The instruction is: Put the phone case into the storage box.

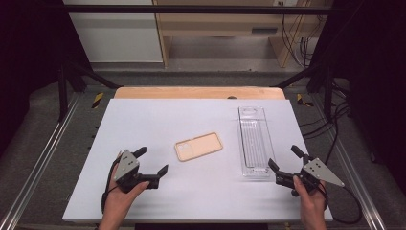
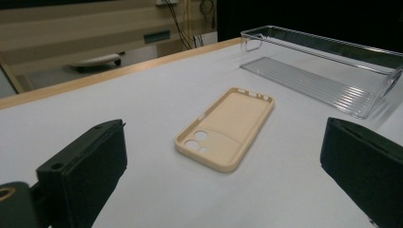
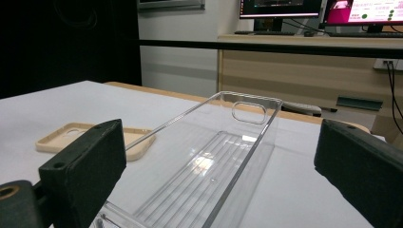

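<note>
- The left gripper point(image 1: 152, 162) is standing wide and empty, with the beige phone case point(image 1: 198, 146) lying flat just ahead of its jaws.
- The right gripper point(image 1: 283, 164) is gaping too, holding nothing, the clear tray point(image 1: 253, 141) right in front.
- Likely best: approaching the case low, pinching 1 long edge squarely.
- The white table point(image 1: 143, 120) is lying bare otherwise; wooden furniture and 2 lit monitors point(image 3: 313, 7) are sitting beyond.
</note>
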The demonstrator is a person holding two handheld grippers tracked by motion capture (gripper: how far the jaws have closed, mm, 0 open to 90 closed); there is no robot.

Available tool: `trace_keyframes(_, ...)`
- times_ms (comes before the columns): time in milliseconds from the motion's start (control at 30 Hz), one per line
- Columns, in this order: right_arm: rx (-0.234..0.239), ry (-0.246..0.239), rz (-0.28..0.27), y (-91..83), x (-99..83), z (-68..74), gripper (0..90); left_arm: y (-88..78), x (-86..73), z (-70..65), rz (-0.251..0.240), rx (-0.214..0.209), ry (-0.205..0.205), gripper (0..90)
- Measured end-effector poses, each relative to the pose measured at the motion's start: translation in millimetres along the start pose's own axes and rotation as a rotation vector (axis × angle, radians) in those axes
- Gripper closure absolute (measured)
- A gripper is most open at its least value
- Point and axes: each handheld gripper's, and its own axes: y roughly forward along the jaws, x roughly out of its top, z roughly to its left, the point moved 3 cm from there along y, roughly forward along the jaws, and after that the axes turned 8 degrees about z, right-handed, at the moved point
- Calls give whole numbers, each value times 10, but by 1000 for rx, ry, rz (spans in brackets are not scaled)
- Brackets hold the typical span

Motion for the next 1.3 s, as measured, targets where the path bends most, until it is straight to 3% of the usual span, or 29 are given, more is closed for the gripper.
trace_keyframes(67, -1, 3, 1, -4, 0, 4, 36, 111, 48, -14, 19, 11, -1, 31)
trace_keyframes(200, -4, -3, 9, -2, -5, 10, 33, 354, 131, -108, 97, 15, 81, 31)
trace_keyframes(367, -7, 7, 5, 3, -5, -2, 33, 548, 204, -177, 154, -2, 124, 30)
trace_keyframes(433, -7, 10, 5, 0, -5, -1, 33, 616, 207, -169, 193, 23, 171, 31)
trace_keyframes(467, -7, 9, 5, -2, -5, -2, 33, 646, 206, -158, 206, 31, 175, 32)
trace_keyframes(867, -8, 8, 10, 0, -8, -2, 33, 1007, 271, -168, 273, 12, 119, 34)
trace_keyframes(1100, -10, 10, 8, -3, -8, -9, 32, 1140, 258, -135, 306, 17, 83, 36)
trace_keyframes(1300, -7, 19, 6, -13, -3, -9, 33, 1199, 250, -116, 309, 13, 27, 67)
